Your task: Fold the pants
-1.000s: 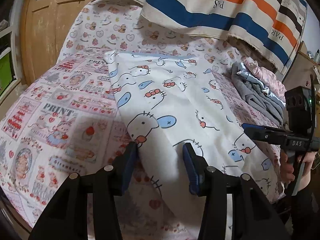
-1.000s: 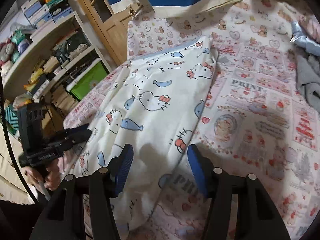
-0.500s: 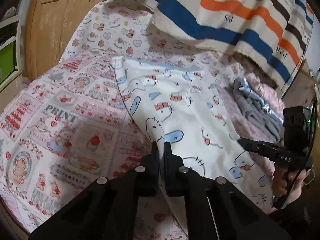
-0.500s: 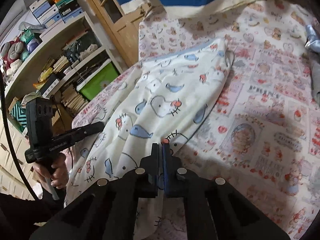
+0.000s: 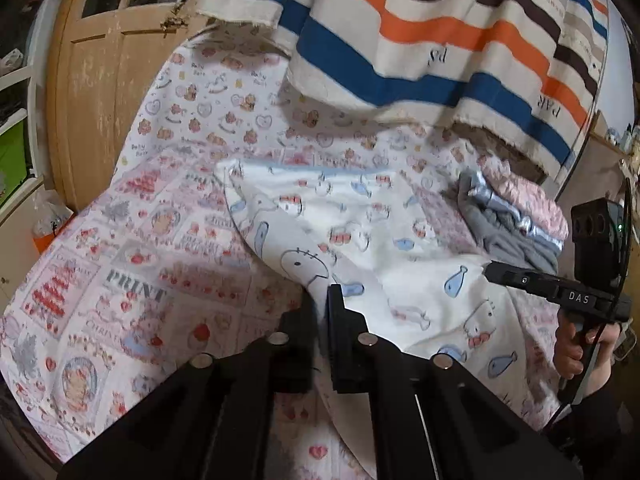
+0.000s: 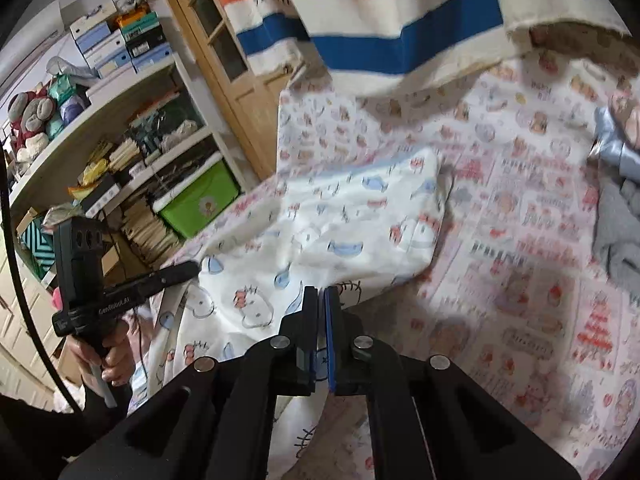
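On the bed [image 5: 120,280], the pants [image 5: 360,232] lie spread across the printed sheet, white with cat-face and fish motifs. The far edge, with a pale blue band, lies flat; the near edge is lifted off the sheet at two points.

Left hand-held gripper [image 5: 322,304]: jaws together, clamped on the pants at the near left edge. Fabric runs up between the fingers and hangs below them. In the right wrist view this unit [image 6: 188,270] points level toward the pants, held by a hand [image 6: 108,356] wrapped round its grip.

Right hand-held gripper [image 6: 320,304]: jaws together, clamped on the pants at the near right edge, blue pad against the cloth. In the left wrist view it [image 5: 490,270] points level over the fabric, with a hand [image 5: 576,344] closed on the grip below.

Beyond the pants lies a grey garment pile [image 5: 508,228]. A striped cloth [image 5: 420,40] hangs above the bed. A wooden door [image 5: 100,80] and shelves [image 6: 120,152] stand at the left.
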Action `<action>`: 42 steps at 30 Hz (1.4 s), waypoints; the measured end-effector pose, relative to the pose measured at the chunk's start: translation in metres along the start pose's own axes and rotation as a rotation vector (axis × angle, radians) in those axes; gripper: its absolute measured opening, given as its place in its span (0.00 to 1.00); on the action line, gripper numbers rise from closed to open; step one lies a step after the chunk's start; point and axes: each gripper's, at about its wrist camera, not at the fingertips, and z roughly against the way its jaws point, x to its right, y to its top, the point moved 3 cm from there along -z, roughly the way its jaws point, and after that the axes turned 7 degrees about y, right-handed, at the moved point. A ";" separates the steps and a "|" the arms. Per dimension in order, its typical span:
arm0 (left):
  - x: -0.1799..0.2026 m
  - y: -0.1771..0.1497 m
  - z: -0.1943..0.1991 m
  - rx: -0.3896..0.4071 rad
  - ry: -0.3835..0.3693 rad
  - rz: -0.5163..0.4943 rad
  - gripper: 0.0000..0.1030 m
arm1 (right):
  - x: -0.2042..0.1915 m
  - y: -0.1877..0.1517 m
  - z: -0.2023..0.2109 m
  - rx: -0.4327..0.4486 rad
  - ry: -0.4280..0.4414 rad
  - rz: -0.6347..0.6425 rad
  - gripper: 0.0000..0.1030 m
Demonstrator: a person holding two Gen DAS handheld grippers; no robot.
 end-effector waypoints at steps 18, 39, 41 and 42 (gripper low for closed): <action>0.018 -0.027 -0.020 -0.102 -0.056 -0.032 0.47 | 0.016 -0.027 -0.031 -0.116 0.113 -0.127 0.46; 0.008 -0.027 -0.010 -0.143 -0.233 0.063 0.38 | 0.019 -0.029 -0.046 -0.175 0.211 -0.152 0.13; 0.013 -0.026 -0.012 -0.152 -0.212 0.047 0.36 | 0.017 -0.028 -0.048 -0.183 0.202 -0.137 0.13; 0.016 -0.026 -0.015 -0.155 -0.180 0.027 0.29 | 0.016 -0.027 -0.048 -0.186 0.201 -0.135 0.13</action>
